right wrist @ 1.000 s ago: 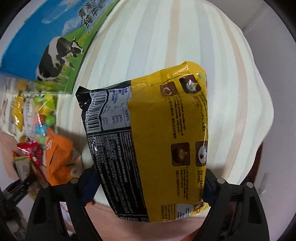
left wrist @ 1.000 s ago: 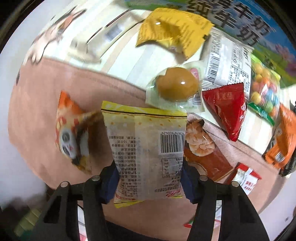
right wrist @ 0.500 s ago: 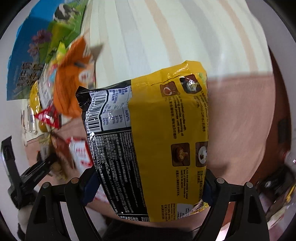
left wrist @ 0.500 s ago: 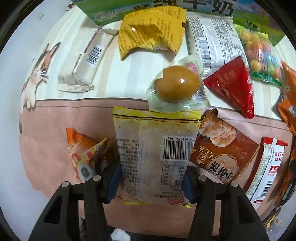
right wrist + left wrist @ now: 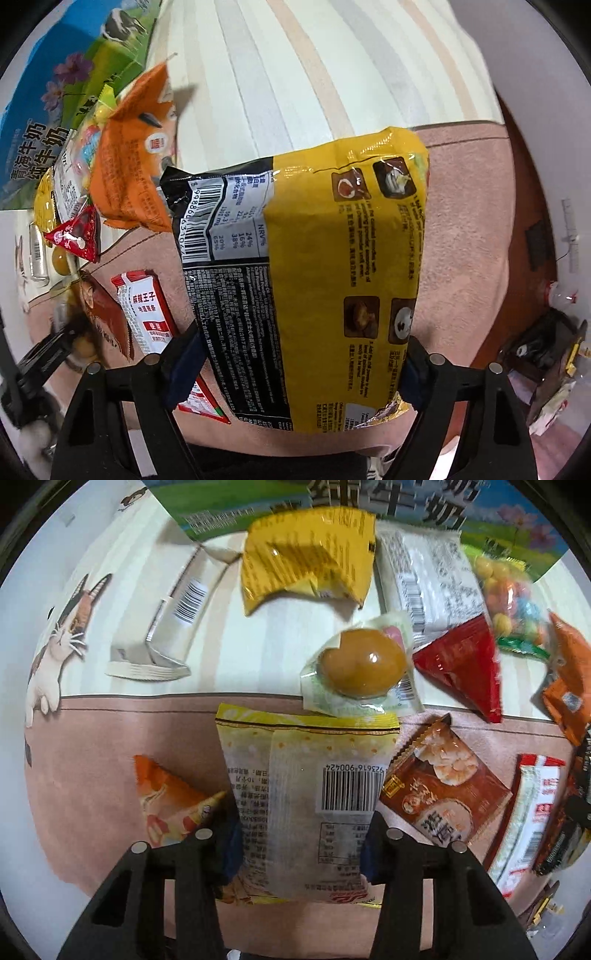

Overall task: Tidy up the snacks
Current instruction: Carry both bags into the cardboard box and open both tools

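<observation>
My left gripper (image 5: 301,843) is shut on a pale yellow snack packet (image 5: 306,794), barcode side up, held low over the pink mat (image 5: 92,760). My right gripper (image 5: 295,373) is shut on a large yellow and black noodle packet (image 5: 314,273), held above the pink mat (image 5: 472,229). The noodle packet's edge shows at the far right of the left wrist view (image 5: 565,819). The left gripper shows blurred at the left edge of the right wrist view (image 5: 37,362).
Snacks lie in rows: an orange packet (image 5: 170,805), a brown shrimp packet (image 5: 443,790), a red and white packet (image 5: 528,812), a packed egg (image 5: 362,664), a red triangle packet (image 5: 461,664), a yellow bag (image 5: 306,554), a milk box (image 5: 369,502). An orange packet (image 5: 129,155) lies beside my right.
My left gripper has moved lower and closer to the mat with its packet. My right gripper has swung with the noodle packet from the striped cloth back over the pink mat.
</observation>
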{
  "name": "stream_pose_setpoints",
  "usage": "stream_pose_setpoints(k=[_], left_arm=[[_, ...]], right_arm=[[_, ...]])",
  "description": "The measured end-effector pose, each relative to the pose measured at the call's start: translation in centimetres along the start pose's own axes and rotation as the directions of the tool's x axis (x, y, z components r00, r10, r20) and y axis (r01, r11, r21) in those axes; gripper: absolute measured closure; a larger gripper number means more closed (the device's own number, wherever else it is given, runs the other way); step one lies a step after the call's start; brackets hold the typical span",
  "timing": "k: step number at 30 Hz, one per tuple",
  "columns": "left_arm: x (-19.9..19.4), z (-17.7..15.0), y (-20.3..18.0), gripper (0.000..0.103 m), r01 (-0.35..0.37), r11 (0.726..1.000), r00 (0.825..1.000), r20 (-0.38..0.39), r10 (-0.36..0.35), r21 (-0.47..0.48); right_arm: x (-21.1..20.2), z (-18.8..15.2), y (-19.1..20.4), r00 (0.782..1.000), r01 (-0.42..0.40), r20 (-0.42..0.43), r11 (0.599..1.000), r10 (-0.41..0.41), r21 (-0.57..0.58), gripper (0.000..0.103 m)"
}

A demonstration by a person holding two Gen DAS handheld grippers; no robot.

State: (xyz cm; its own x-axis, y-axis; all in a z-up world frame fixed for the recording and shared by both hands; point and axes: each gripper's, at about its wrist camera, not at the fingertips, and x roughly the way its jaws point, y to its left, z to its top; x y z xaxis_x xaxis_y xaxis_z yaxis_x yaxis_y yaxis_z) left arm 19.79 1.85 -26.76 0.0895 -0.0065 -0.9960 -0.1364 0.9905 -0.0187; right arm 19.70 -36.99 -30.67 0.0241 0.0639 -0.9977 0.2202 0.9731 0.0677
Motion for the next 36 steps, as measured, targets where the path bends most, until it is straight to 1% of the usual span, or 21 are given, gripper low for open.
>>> stream_pose_setpoints(k=[1,3,4,6,7,11,13,15,16,18,19,20,21,22,25,27,29,30,33,36], left_arm=[[-1.0,-0.5,0.4,0.060,0.011,1.000,1.000,0.007,-0.011,0.005],[-2.3,-0.8,1.0,0.061,0.037,0.999,0.999,0.014,-0.037,0.013],[-3.6,-0.3,0.9,0.061,0.050,0.999,0.999,0.018,-0.050,0.016],[-5.7,-0.3,1.6,0.061,0.077,0.997,0.996,0.041,-0.079,0.029],[-7.0,-0.1,1.9,0.061,0.087,0.996,0.995,0.052,-0.089,0.035],[-12.4,1.1,3.4,0.061,0.134,0.989,0.983,0.120,-0.141,0.061],[-15.3,2.2,3.7,0.061,0.158,0.985,0.973,0.157,-0.167,0.071],[-17.4,4.0,4.2,0.061,0.169,0.982,0.964,0.193,-0.183,0.088],[-16.2,4.9,3.0,0.061,0.173,0.980,0.959,0.210,-0.190,0.097],[-16.0,7.6,1.7,0.061,0.178,0.978,0.952,0.231,-0.200,0.114],[-15.4,9.4,1.1,0.061,0.170,0.977,0.948,0.251,-0.197,0.125],[-15.9,10.5,0.8,0.061,0.161,0.978,0.944,0.268,-0.192,0.133],[-15.0,12.1,0.0,0.061,0.155,0.978,0.940,0.283,-0.189,0.139],[-15.0,13.8,-0.3,0.061,0.147,0.979,0.937,0.299,-0.183,0.141],[-15.5,17.7,0.0,0.061,0.146,0.981,0.935,0.307,-0.180,0.129],[-15.1,20.4,0.4,0.061,0.154,0.981,0.939,0.291,-0.183,0.122],[-14.5,23.3,1.0,0.061,0.175,0.980,0.943,0.269,-0.194,0.093],[-13.9,25.0,1.3,0.061,0.189,0.979,0.948,0.246,-0.203,0.078],[-12.2,28.1,1.9,0.061,0.213,0.976,0.955,0.204,-0.216,0.038],[-9.3,31.0,2.0,0.061,0.219,0.976,0.964,0.152,-0.219,0.015]], right_arm=[[-0.2,-0.5,0.5,1.000,0.008,0.010,1.000,-0.009,0.005,0.016],[-0.9,-1.5,1.2,1.000,-0.005,0.019,0.999,0.004,0.037,0.016],[-1.1,-2.4,2.3,1.000,-0.011,0.023,0.999,0.010,0.046,0.016],[-1.7,-3.6,4.4,0.999,-0.031,0.039,0.997,0.028,0.065,0.016],[-2.6,-4.0,4.7,0.998,-0.046,0.051,0.996,0.042,0.073,0.016],[-6.6,-5.0,6.7,0.987,-0.129,0.107,0.989,0.121,0.070,0.016],[-8.6,-4.4,7.3,0.977,-0.180,0.129,0.982,0.172,0.052,0.016],[-10.9,-3.6,9.3,0.962,-0.232,0.149,0.973,0.228,0.007,0.016],[-11.5,-3.2,10.3,0.957,-0.246,0.158,0.969,0.244,-0.009,0.016],[-13.4,-1.7,12.2,0.944,-0.275,0.175,0.960,0.280,-0.057,0.016],[-14.7,-0.7,13.7,0.935,-0.293,0.184,0.952,0.304,-0.086,0.016],[-15.6,0.0,14.7,0.929,-0.301,0.192,0.948,0.316,-0.107,0.016],[-16.4,0.8,15.8,0.925,-0.304,0.199,0.944,0.325,-0.128,0.016],[-17.6,2.1,17.2,0.917,-0.311,0.212,0.938,0.338,-0.154,0.016],[-19.7,5.3,20.4,0.906,-0.301,0.245,0.932,0.346,-0.200,0.016],[-20.9,7.9,22.4,0.902,-0.287,0.265,0.932,0.341,-0.223,0.016],[-21.2,10.5,24.6,0.905,-0.268,0.273,0.934,0.328,-0.235,0.016],[-21.5,11.4,24.9,0.908,-0.258,0.273,0.937,0.319,-0.236,0.016],[-20.7,15.0,26.8,0.924,-0.233,0.250,0.946,0.288,-0.227,0.016],[-18.6,19.0,27.6,0.944,-0.211,0.210,0.954,0.255,-0.212,0.016]])
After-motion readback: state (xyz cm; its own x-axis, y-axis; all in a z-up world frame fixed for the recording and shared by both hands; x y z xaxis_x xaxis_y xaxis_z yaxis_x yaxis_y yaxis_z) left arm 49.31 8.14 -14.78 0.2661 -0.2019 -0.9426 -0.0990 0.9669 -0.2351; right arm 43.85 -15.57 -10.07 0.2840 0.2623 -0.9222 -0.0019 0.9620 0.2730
